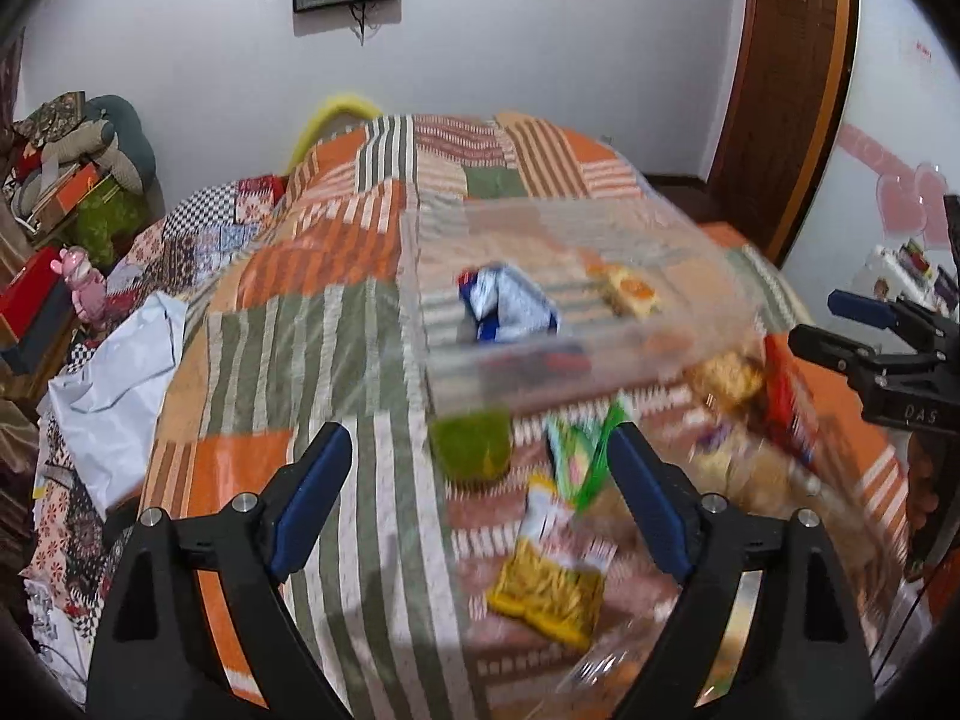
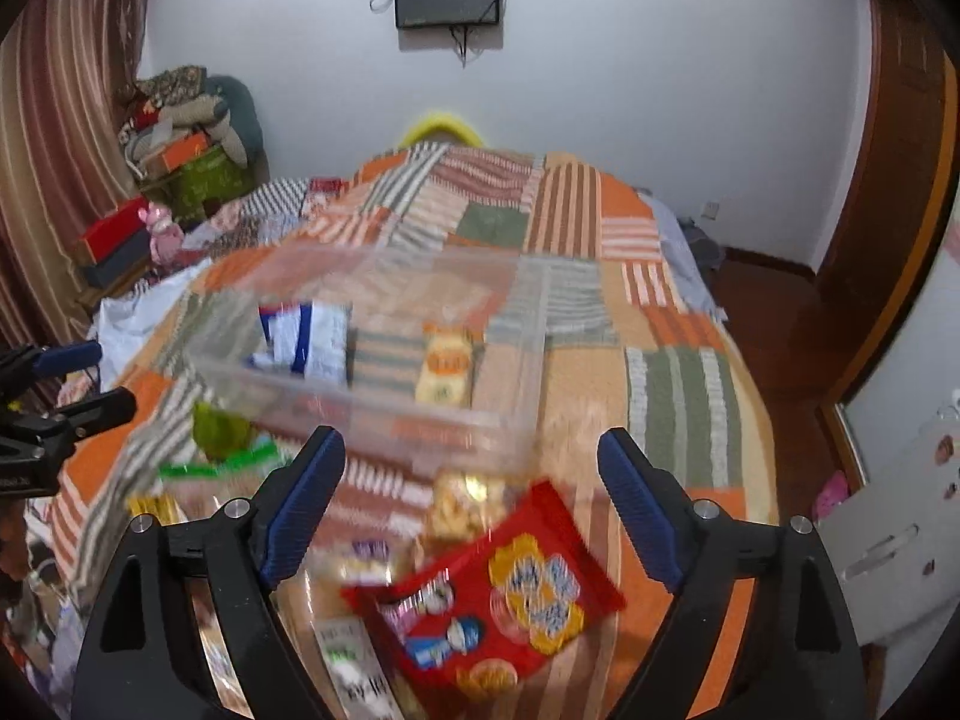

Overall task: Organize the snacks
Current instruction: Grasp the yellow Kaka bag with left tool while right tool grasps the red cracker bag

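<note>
Hovering over the patchwork bedspread (image 1: 336,336), both grippers stood with their jaws spread and nothing between the pads. The left gripper (image 1: 480,504) pointed down at a loose scatter of packets, and the right gripper (image 2: 474,507) did the same from the other side, so each claw was released and empty. No earlier picture was to hand, so I judged only how they stood.

The clear plastic bin (image 1: 570,294) sat on the bed just beyond the pile, open at the top — a sensible spot, since it lay within reach of both hands. It already held a blue-and-white packet (image 1: 510,306) and a small orange-and-yellow snack (image 1: 627,288), lying apart on its floor. That suggested the sorting was begun but far from done.

Outside the bin, on the near side, lay the yellow packet of crisps (image 1: 552,588), a green packet (image 1: 471,447) and a striped green-edged wrapper (image 1: 579,456). In front of the right claw was the red packet (image 2: 486,600), partly over a pale cookie pack (image 2: 465,501). Motion blur hid their labels.

The red packet looked flat and slippery — likely best pinched by an edge.
</note>
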`<state>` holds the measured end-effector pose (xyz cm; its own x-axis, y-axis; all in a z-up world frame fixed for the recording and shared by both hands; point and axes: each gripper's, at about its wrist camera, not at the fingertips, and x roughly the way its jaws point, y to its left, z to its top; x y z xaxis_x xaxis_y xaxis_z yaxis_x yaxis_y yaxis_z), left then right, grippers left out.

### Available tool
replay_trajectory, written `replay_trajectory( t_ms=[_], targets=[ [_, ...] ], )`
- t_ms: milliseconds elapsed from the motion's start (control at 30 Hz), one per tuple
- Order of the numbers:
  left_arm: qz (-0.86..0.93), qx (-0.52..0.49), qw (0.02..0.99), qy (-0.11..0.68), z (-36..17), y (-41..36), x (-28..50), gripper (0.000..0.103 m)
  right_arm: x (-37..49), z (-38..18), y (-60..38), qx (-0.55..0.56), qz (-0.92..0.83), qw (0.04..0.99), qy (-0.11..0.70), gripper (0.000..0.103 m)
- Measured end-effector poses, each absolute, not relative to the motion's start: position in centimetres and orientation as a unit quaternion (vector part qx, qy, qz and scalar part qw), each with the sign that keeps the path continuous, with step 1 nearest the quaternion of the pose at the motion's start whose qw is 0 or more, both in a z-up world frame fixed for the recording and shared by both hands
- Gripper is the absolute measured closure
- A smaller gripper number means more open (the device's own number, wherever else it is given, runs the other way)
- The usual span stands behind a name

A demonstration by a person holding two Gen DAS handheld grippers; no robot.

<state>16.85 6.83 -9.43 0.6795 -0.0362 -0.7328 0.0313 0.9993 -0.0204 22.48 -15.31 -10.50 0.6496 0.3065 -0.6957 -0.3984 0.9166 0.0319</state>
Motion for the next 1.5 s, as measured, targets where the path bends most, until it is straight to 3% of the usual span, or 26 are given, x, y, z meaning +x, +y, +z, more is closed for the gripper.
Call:
replay_trajectory(
  t_ms=[300,900,967,1067,1100,1267,1433,1500],
  targets=[
    [-0.022,-0.004,0.896,0.444,-13.5,6.8,15.4,0.015,22.8,-14.7,-16.7,-0.062,0.156,0.895,0.414,0.018],
    [-0.052,-0.015,0.877,0.478,-18.0,4.4,16.9,0.016,19.5,-16.3,-22.7,-0.041,0.116,0.888,0.443,0.018],
    [-0.045,-0.02,0.88,0.472,-18.1,4.6,16.7,0.02,19.7,-16.8,-22.7,-0.031,0.118,0.884,0.451,0.018],
    [-0.037,-0.013,0.885,0.465,-18.1,4.7,16.3,0.045,20.3,-17.5,-22.7,-0.012,0.128,0.876,0.464,0.018],
    [-0.036,-0.011,0.885,0.464,-18.0,4.7,16.3,0.048,20.5,-17.7,-22.6,-0.011,0.127,0.876,0.465,0.018],
    [-0.031,-0.012,0.891,0.452,-17.7,5.3,15.7,0.051,20.7,-18.7,-21.9,-0.004,0.132,0.873,0.469,0.019],
    [-0.026,-0.022,0.897,0.441,-17.1,6.1,14.7,0.052,20.2,-18.6,-22.0,-0.015,0.124,0.88,0.458,0.039],
    [-0.021,-0.025,0.899,0.436,-16.7,6.5,14.5,0.052,19.9,-18.4,-22.2,-0.014,0.127,0.881,0.456,0.039]
  ],
)
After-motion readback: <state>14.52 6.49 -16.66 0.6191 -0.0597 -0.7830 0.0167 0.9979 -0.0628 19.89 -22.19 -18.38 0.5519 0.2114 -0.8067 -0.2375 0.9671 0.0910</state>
